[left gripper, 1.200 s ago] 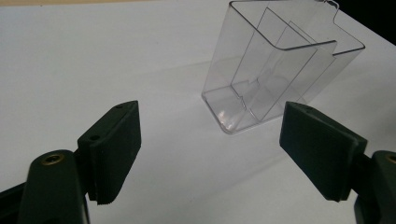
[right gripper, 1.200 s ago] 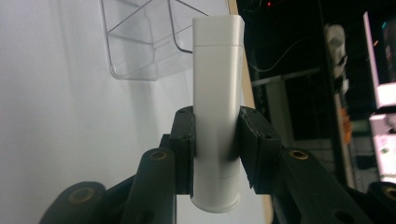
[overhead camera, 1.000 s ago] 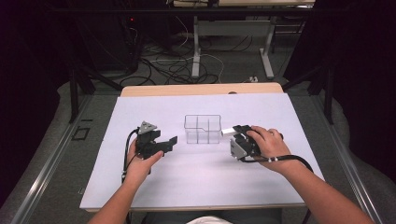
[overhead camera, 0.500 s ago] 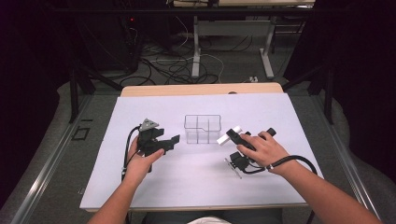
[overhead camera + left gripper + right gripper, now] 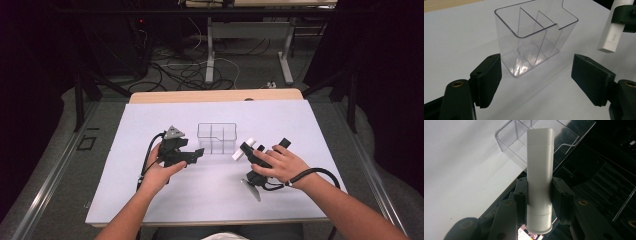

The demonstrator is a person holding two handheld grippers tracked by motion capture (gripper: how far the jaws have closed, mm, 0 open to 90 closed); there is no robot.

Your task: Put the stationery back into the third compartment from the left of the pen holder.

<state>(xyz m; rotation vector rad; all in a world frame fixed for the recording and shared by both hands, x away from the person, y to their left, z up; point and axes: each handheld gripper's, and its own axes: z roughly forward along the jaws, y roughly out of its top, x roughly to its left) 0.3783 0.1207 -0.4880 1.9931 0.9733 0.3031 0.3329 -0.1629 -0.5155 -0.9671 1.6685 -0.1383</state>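
White tube held beside a clear divided container on a white-covered table.

The table (image 5: 150, 200) is covered in white; the clear container (image 5: 216, 138) stands near its middle. The left gripper (image 5: 192, 156) is held with jaws apart, empty, facing the container. The white tube (image 5: 244, 149), just right of the container, is clamped by the right gripper (image 5: 248, 152).

The white tube (image 5: 611, 35) carries small grey lettering near its lower end, seen in the left gripper view; it looks like "0100" or "aldo", too small to read with certainty.
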